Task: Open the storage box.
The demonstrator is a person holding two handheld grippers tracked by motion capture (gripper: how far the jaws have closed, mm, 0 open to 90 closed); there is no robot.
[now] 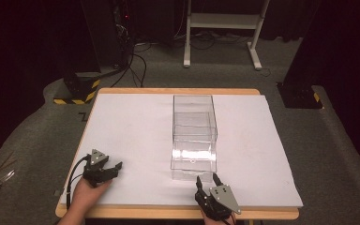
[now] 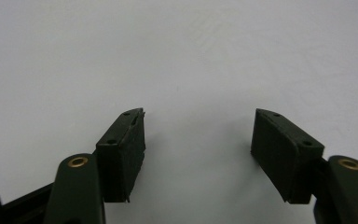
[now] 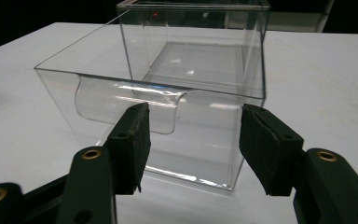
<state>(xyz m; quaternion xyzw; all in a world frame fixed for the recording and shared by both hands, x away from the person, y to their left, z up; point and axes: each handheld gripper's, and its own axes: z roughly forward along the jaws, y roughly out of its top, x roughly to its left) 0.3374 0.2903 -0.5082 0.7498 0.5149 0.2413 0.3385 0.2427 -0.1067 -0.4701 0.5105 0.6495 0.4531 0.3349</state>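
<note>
A clear plastic box (image 1: 193, 112) stands in the middle of the white-covered table (image 1: 131, 131). Its clear drawer (image 1: 193, 164) is pulled out toward the near edge. In the right gripper view the drawer front (image 3: 205, 140) with its curved handle (image 3: 126, 105) sits just beyond the jaws. My right gripper (image 1: 208, 180) (image 3: 193, 135) is open just short of the drawer front, nothing pressed between its pads. Over at the near left, my left gripper (image 1: 112, 164) (image 2: 198, 130) rests low over bare table, open and holding nothing.
The table's wooden rim (image 1: 178, 213) shows along the near edge. Beyond the table on the floor are cables (image 1: 138, 65), a white frame's legs (image 1: 255, 56) and a yellow-and-black striped base (image 1: 77, 91). A black base (image 1: 300, 96) stands at the far right.
</note>
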